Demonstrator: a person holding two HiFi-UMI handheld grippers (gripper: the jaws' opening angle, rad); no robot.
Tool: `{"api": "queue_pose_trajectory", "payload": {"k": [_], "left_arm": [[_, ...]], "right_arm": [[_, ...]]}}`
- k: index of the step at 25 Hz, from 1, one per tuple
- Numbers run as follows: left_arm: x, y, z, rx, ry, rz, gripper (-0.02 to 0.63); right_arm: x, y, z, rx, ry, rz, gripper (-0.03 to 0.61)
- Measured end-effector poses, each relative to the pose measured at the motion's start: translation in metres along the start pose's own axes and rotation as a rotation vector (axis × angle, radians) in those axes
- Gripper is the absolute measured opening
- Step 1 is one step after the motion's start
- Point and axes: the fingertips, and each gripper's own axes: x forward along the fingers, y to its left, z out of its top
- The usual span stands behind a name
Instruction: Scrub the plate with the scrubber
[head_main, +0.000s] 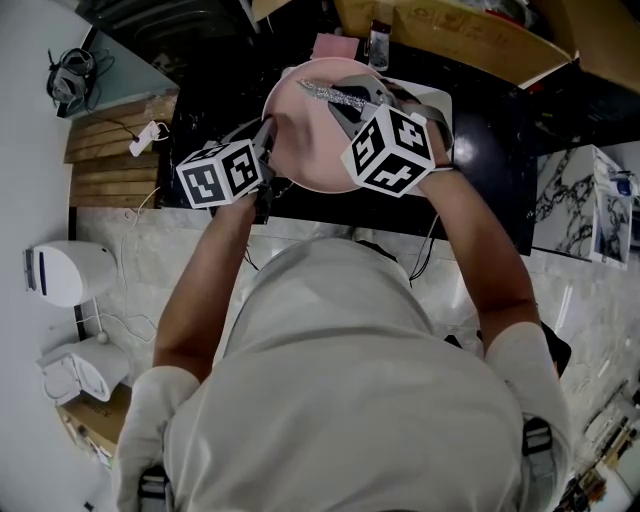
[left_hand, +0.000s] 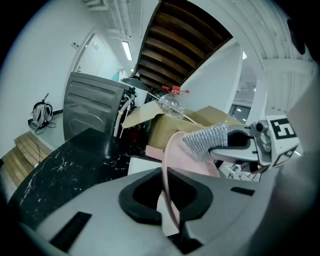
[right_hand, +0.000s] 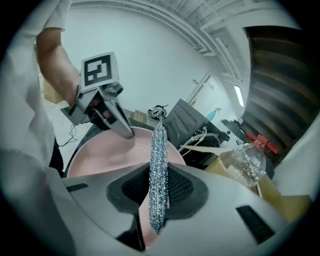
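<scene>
A pink plate (head_main: 305, 140) is held tilted above the black counter. My left gripper (head_main: 268, 132) is shut on its left rim; in the left gripper view the rim (left_hand: 167, 200) runs edge-on between the black pads. My right gripper (head_main: 348, 102) is shut on a silver mesh scrubber (head_main: 330, 93), which lies across the far part of the plate's face. In the right gripper view the scrubber (right_hand: 159, 170) stands upright between the pads, with the plate (right_hand: 107, 155) behind it and the left gripper (right_hand: 117, 122) at its far rim. I cannot tell whether scrubber and plate touch.
A black stone counter (head_main: 490, 150) carries a white board (head_main: 442, 102) under the plate, a pink sponge (head_main: 334, 46) and a small bottle (head_main: 379, 44). Cardboard boxes (head_main: 470, 40) stand behind, with a clear plastic bottle (right_hand: 248, 159) on them.
</scene>
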Motion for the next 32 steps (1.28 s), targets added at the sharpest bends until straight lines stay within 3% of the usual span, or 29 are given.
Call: {"api": "queue_pose_trajectory", "payload": {"k": [4, 13, 26, 32], "left_arm": [[0.001, -0.004, -0.007, -0.009, 0.018, -0.011, 0.017], [-0.005, 0.01, -0.008, -0.054, 0.007, 0.012, 0.02], [-0.012, 0.028, 0.013, -0.06, -0.038, 0.043, 0.028], [-0.015, 0.036, 0.015, -0.064, -0.043, 0.057, 0.026]], "right_arm": [[0.011, -0.012, 0.007, -0.042, 0.022, -0.049, 0.077], [0.029, 0.042, 0.02, -0.197, 0.025, 0.017, 0.077], [0.015, 0.144, 0.005, -0.375, -0.02, 0.337, 0.075], [0.003, 0.155, -0.015, -0.405, 0.0, 0.429, 0.075]]}}
